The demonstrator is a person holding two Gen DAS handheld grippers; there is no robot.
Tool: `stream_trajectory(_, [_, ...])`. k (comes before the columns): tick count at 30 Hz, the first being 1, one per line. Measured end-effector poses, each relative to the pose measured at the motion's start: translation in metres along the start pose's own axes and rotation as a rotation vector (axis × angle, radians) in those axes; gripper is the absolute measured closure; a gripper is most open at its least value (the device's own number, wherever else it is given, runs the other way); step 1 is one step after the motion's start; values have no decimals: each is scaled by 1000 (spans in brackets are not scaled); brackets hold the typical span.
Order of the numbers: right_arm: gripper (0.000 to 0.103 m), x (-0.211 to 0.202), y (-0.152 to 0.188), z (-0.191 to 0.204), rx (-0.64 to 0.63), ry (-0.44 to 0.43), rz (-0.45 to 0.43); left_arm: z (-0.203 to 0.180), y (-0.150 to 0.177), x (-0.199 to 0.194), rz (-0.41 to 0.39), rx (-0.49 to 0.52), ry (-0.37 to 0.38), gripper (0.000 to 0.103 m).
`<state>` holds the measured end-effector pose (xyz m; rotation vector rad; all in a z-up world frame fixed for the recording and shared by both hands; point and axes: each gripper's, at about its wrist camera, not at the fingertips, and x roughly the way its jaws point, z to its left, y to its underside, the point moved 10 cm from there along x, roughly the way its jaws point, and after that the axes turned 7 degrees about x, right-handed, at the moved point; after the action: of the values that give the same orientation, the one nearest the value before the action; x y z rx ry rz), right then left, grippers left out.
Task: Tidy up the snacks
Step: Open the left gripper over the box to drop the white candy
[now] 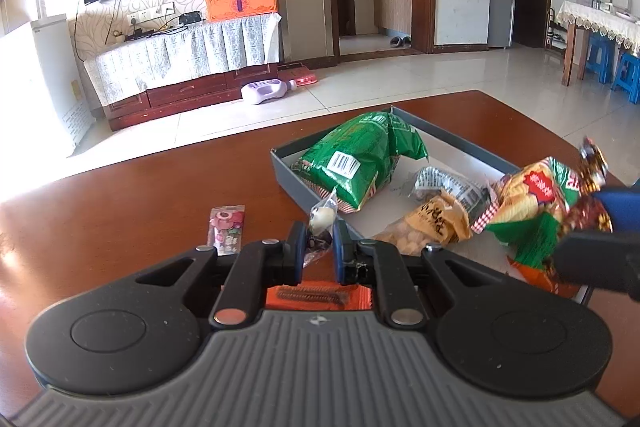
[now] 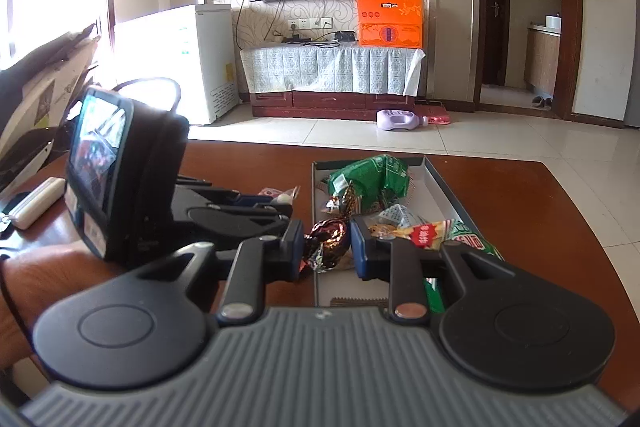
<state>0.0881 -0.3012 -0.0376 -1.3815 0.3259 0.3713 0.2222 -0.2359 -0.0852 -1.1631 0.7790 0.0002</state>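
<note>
My left gripper [image 1: 318,243] is shut on a small clear-wrapped sweet [image 1: 322,221] with a white and a dark piece, just left of the grey tray [image 1: 288,183]. In the tray lie a green bag [image 1: 360,159], a yellow bag [image 1: 432,223], a grey-white packet [image 1: 444,183] and a colourful bag [image 1: 532,203]. My right gripper [image 2: 326,247] is shut on a brown foil-wrapped candy [image 2: 326,243] over the tray's near left edge [image 2: 316,211]. In the left wrist view the right gripper [image 1: 596,223] enters from the right. The left gripper [image 2: 248,207] is level with the right one.
A pink packet [image 1: 226,227] lies on the brown table [image 1: 120,195] left of the tray, and an orange wrapper [image 1: 316,297] lies under my left gripper. A white case [image 2: 36,203] sits at the table's left. A person's wrist [image 2: 40,267] shows lower left.
</note>
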Motion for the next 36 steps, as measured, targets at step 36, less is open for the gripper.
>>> stream_trajectory(36, [75,21,16,-25,-4,30,78,-74,-65,83,-25,47,142,86])
